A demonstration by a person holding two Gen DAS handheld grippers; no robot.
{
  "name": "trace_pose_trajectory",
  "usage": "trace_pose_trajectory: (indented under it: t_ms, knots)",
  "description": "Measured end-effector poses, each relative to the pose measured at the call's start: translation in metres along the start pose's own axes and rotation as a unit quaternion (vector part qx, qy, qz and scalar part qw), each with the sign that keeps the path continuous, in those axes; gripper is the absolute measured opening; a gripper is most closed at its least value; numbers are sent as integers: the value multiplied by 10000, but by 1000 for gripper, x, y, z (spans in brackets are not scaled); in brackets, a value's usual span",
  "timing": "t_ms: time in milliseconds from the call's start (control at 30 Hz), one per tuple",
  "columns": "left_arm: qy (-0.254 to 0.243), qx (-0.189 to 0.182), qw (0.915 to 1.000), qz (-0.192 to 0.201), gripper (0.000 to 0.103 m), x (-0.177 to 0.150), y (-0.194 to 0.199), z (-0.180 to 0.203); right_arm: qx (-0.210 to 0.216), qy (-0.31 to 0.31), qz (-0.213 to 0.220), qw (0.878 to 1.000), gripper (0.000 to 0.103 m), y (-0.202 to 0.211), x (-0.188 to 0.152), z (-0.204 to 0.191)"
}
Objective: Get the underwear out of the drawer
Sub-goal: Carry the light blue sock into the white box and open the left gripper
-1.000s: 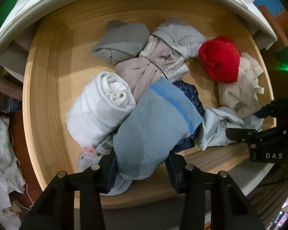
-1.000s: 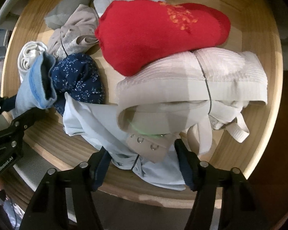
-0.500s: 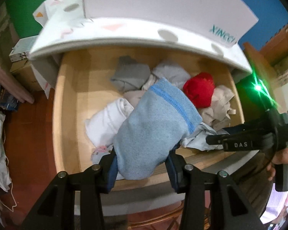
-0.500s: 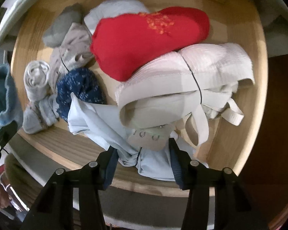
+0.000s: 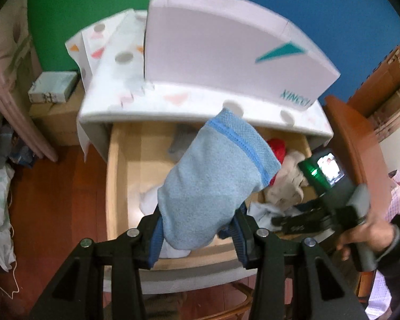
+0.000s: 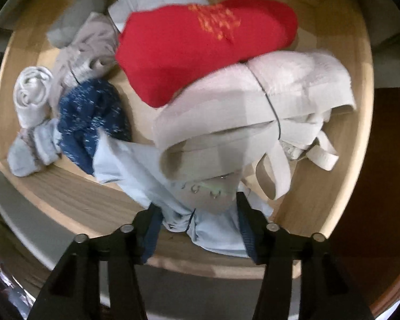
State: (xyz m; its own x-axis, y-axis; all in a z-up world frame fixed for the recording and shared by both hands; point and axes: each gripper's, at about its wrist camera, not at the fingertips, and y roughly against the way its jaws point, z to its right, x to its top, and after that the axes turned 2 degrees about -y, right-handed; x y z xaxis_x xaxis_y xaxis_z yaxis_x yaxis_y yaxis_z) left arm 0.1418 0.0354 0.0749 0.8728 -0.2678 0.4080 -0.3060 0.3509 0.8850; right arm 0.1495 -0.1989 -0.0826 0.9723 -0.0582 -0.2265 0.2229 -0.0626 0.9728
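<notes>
Squeezing the light blue underwear (image 5: 216, 186) in our left gripper (image 5: 197, 229), we hold it up above the wooden drawer (image 5: 117, 186). Our right gripper (image 6: 197, 221) is opening at 6 o'clock in the drawer, around pale blue cloth (image 6: 152, 176) it maybe touches.

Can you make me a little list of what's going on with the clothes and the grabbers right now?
left gripper: clamped on the light blue underwear, held above the drawer
right gripper: jaws opening around pale blue cloth and a beige bra
also in drawer: red item, dark blue patterned bundle, white roll, grey pieces
on top of dresser: white box
</notes>
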Motion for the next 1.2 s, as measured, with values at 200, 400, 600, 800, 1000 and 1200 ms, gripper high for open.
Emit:
trace_pose_trajectory:
  t_ms: [200, 400, 600, 800, 1000, 1200]
  knots:
    - [-47, -4, 9988, 493, 44, 27, 43, 3, -66, 28, 42, 10000, 77, -9, -5, 6]
    - [-145, 25, 9967, 802, 44, 65, 75, 12, -99, 67, -75, 9999, 90, -28, -8, 15]
    - [-331, 92, 9931, 1125, 44, 119, 92, 27, 36, 4, -18, 10000, 90, -28, -20, 23]
    - [-453, 271, 9934, 1014, 44, 180, 65, 34, -52, -49, 129, 9999, 85, -31, -27, 20]
    - [-320, 574, 9965, 509, 44, 211, 17, 31, 78, -151, 248, 9995, 77, -28, -38, 24]
    - [-172, 730, 9971, 95, 45, 223, -19, 29, 54, -161, 321, 9993, 77, -24, -44, 26]
